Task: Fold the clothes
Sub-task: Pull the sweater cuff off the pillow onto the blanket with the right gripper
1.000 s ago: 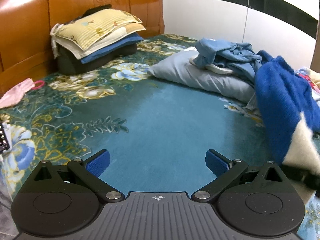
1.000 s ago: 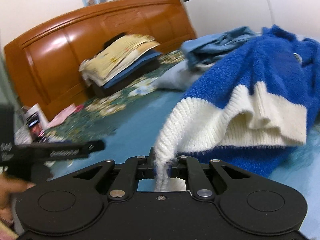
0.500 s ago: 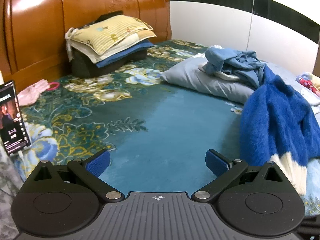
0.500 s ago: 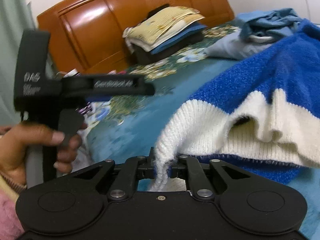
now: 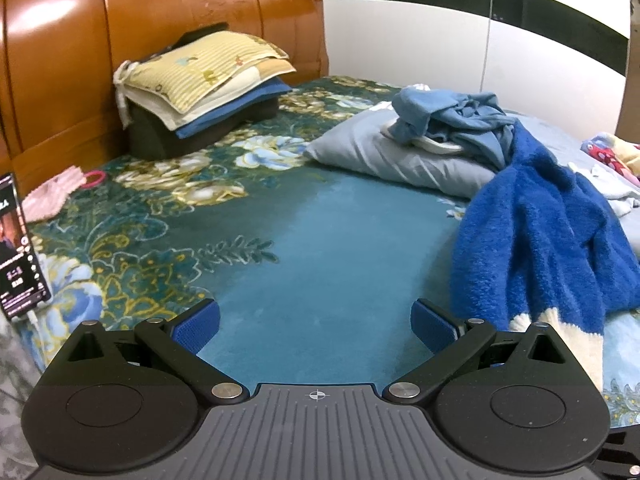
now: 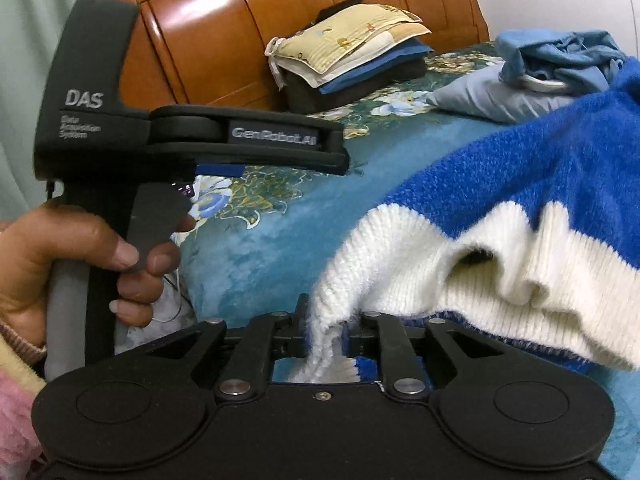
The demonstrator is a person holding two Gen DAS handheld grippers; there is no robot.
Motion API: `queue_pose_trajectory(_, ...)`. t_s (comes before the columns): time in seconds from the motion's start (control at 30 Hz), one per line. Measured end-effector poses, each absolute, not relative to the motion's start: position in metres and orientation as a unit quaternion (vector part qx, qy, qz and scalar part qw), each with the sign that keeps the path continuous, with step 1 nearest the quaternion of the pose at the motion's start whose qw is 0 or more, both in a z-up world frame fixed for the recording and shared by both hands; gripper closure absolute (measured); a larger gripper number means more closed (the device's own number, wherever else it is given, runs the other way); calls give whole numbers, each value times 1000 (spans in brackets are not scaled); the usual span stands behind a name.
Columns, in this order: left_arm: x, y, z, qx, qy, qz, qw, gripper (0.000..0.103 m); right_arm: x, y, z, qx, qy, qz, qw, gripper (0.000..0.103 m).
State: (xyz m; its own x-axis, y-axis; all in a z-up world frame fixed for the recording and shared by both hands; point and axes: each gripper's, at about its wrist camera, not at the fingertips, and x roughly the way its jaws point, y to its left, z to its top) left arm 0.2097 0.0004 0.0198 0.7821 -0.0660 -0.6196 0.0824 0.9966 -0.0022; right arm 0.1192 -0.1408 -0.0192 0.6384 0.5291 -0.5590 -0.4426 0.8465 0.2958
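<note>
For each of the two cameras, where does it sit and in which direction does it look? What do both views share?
Left wrist: sits on the left gripper, open over the bed, facing the headboard; only its own fingers show.
Right wrist: sits on the right gripper, shut on the white hem of the blue sweater, facing the headboard; a hand holding the left gripper shows at left.
Shared: headboard, folded stack, grey pillow, sweater.
</note>
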Motion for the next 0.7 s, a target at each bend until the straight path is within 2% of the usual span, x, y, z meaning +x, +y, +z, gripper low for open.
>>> queue_pose_trajectory(0.1,211,-4,22,15,325,-43,945,0,115,-144,-13,56,318,268,908,79)
queue_pose_trajectory(0.27,214,-13,27,21,322,-49,945,0,108,-163,0,61,292,258,919,62)
queue_pose_trajectory(0.33,217,-18,28,24,322,-53,945,0,104,-174,8,60,272,243,929,45)
queue_pose_trajectory(0.4,220,-24,30,29,320,-57,945,0,102,-186,16,58,252,224,940,38)
queue_pose_trajectory(0.47,224,-31,31,33,319,-62,945,0,102,-200,22,58,238,206,947,35)
queue_pose_trajectory(0.53,227,-39,33,34,319,-70,945,0,105,-217,26,59,228,182,955,26)
queue_pose_trajectory(0.7,238,-60,34,42,316,-85,944,0,113,-257,31,56,214,122,967,15)
